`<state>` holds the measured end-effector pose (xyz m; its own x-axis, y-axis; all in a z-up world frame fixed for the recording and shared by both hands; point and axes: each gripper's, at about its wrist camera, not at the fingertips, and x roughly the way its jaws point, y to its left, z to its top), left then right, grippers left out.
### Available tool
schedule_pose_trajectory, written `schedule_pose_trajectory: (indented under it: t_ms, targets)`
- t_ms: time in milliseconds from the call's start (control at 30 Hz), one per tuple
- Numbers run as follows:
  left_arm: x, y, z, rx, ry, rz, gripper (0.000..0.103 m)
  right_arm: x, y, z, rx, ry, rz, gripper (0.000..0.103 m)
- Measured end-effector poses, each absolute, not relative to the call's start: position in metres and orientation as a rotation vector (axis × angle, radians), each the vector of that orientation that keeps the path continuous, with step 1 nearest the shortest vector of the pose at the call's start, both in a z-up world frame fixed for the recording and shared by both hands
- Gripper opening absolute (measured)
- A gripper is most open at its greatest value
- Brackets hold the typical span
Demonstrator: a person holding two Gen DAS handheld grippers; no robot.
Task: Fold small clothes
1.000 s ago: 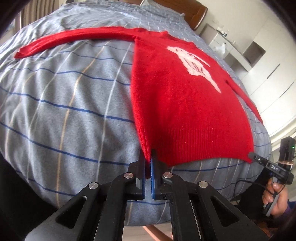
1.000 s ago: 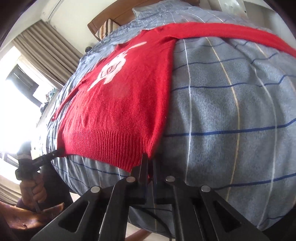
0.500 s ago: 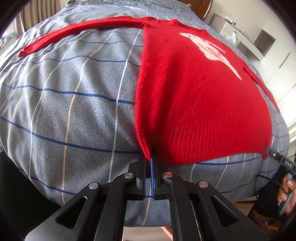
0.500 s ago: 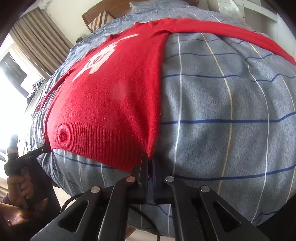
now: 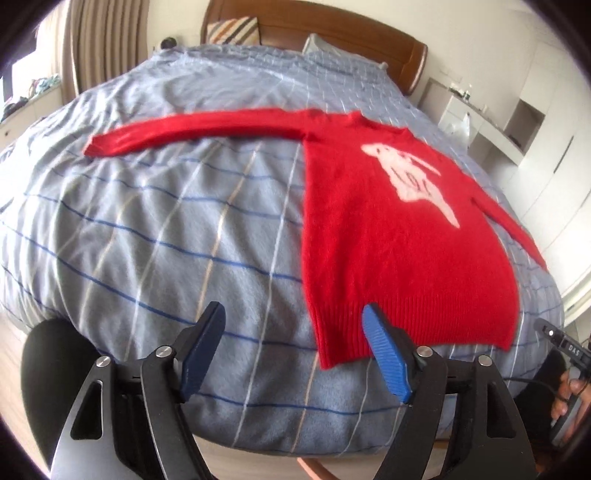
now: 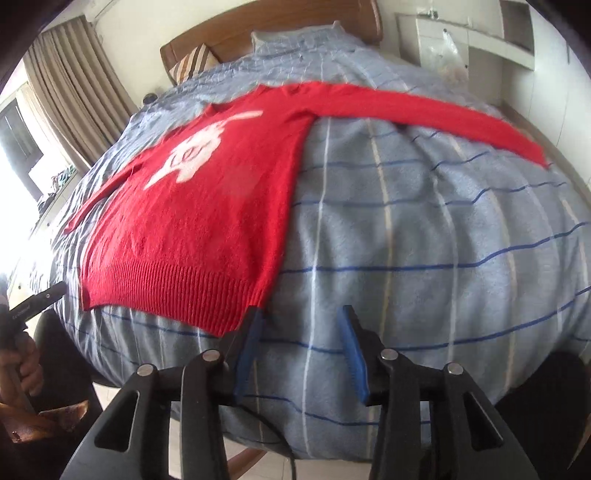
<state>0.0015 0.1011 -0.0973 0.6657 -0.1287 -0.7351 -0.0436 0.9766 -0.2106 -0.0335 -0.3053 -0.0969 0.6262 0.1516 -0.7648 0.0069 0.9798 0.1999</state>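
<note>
From the left wrist view, the left gripper (image 5: 293,321) sits at the bottom of the frame with its blue-padded fingers (image 5: 384,354) spread wide and nothing between them. The red sweater (image 5: 399,240) lies flat on the grey-blue checked duvet (image 5: 166,236), filling the right-centre of the frame, its ribbed hem at the lower right just beyond the right-hand fingertip, which overlaps the hem edge in the picture. One sleeve (image 5: 192,131) stretches straight out toward the upper left; a white animal motif (image 5: 410,177) shows on the chest. A wooden headboard (image 5: 332,33) runs across the top, and the other gripper's tip pokes in at the far right edge. From the right wrist view, the right gripper (image 6: 301,315) is at the bottom centre, its fingers parted wide and holding nothing. The sweater (image 6: 207,221) takes up the left-centre, the hem corner just beside the left-hand fingertip, and the far sleeve (image 6: 424,110) reaches to the upper right over the duvet (image 6: 424,240). Curtains (image 6: 74,88) hang at the upper left.
</note>
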Motion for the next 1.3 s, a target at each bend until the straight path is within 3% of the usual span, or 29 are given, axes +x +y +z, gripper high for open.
schedule_pose_trajectory:
  t_ms: [100, 300, 467, 733, 1300]
  targets:
    - [0.021, 0.109, -0.083, -0.194, 0.760, 0.006, 0.089, -0.024, -0.319, -0.081, 0.170, 0.766, 0.016, 0.057]
    - [0.067, 0.117, -0.099, -0.155, 0.662, 0.103, 0.092, 0.004, -0.339, -0.089, 0.133, 0.627, -0.108, 0.058]
    - [0.071, 0.128, -0.133, -0.126, 0.717, 0.183, 0.092, 0.009, -0.355, -0.106, 0.189, 0.684, -0.149, 0.058]
    - [0.078, 0.130, -0.147, -0.145, 0.786, 0.190, 0.096, 0.014, -0.354, -0.120, 0.205, 0.740, -0.157, 0.059]
    - [0.079, 0.127, -0.151, -0.139, 0.802, 0.195, 0.101, 0.019, -0.355, -0.136, 0.254, 0.775, -0.137, 0.070]
